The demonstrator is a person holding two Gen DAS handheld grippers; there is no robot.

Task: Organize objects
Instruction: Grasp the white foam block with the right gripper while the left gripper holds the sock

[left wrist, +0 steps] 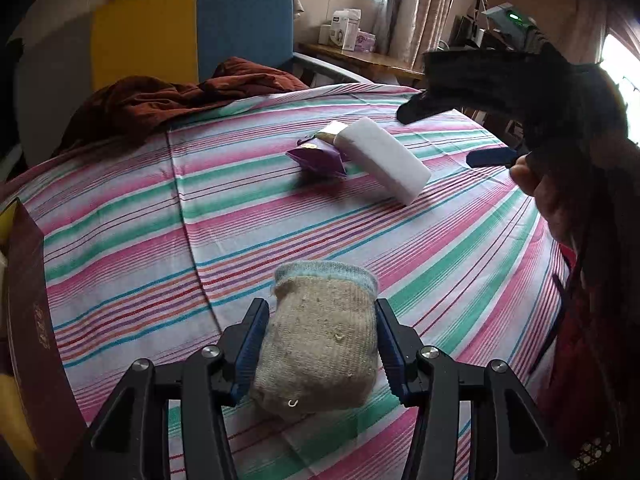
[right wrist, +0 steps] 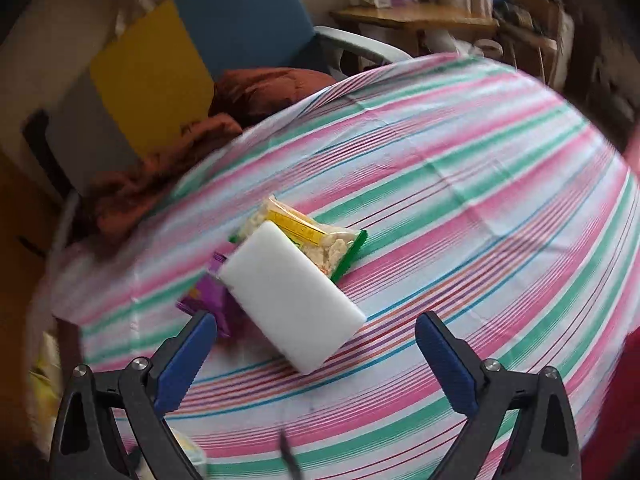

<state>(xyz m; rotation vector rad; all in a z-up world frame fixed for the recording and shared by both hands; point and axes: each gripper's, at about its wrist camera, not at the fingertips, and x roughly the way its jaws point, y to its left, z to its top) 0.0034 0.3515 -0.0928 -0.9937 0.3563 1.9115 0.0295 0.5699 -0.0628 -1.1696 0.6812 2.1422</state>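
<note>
nubby knit sock [left wrist: 320, 344] — smooth matt foam block [left wrist: 380, 158], striped cotton cloth [left wrist: 240, 216]

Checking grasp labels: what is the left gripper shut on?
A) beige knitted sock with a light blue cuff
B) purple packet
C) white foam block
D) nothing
A: the left gripper has both blue pads pressed on the beige knitted sock with a light blue cuff above the striped cloth.

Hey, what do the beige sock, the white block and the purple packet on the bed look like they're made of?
Sock: knitted yarn, probably wool or cotton; ribbed stitches, fuzzy pilling, a pale blue cuff.
White block: looks like dense foam, perhaps a cleaning sponge; matte, uniform, crisp edges. It could be something harder.
Purple packet: thin plastic or foil film, judging by its sheen, creases and crimped end.
</note>
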